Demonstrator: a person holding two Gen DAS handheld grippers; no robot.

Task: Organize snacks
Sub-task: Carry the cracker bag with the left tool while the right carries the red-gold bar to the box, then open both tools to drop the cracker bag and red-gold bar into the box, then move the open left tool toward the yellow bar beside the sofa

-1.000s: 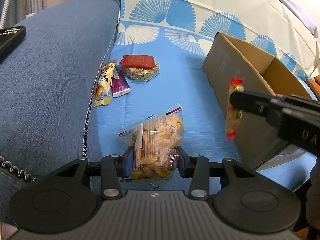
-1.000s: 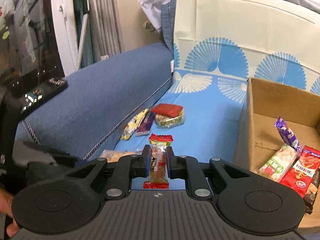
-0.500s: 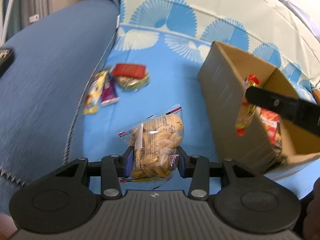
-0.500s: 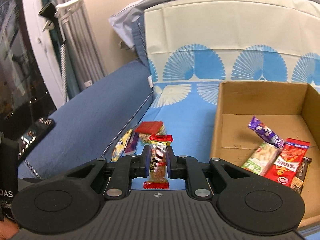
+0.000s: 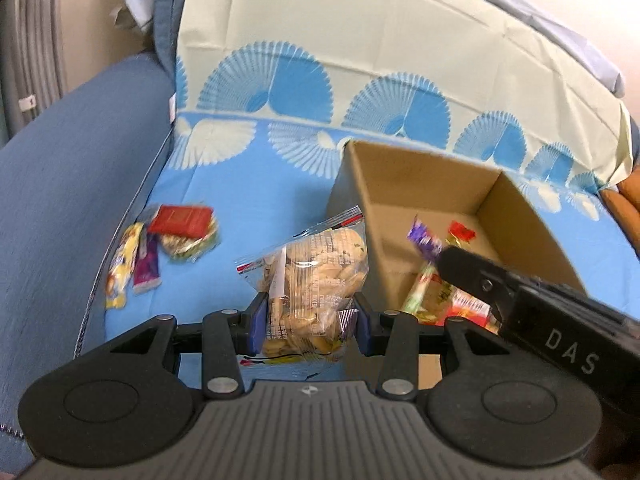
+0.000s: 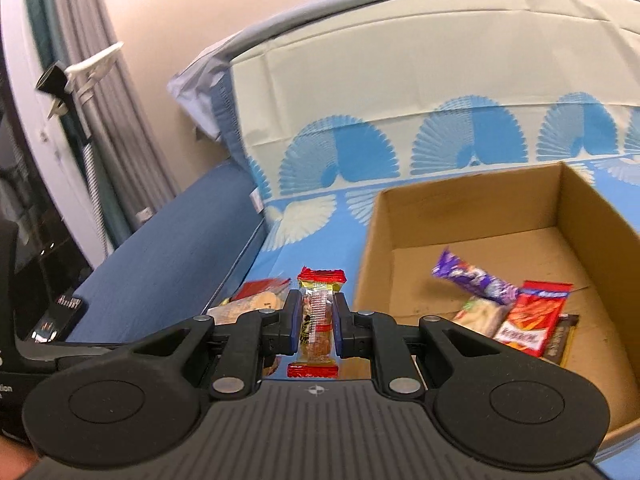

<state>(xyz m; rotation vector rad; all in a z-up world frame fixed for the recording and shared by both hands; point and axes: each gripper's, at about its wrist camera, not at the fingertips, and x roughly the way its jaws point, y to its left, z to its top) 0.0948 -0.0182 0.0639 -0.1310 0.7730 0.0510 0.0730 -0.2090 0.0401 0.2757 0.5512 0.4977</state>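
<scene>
Clear cookie bag (image 5: 316,280) upright beside open box (image 6: 472,216); wrapped, perhaps candy, bar (image 6: 317,318) upright.

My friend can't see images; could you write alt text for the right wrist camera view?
A handheld right gripper clamps a clear snack bar with red ends beside an open cardboard box holding several snack packets, on a blue fan-patterned cloth over a sofa.

The box (image 6: 472,204) is matt brown cardboard. The biscuit bag (image 5: 316,276) is clear, crinkled, glossy plastic, as is the red-ended candy wrapper (image 6: 318,316). The sofa arm (image 5: 72,184) is rough blue woven cloth; the patterned cover (image 5: 360,60) looks smooth, creased.
</scene>
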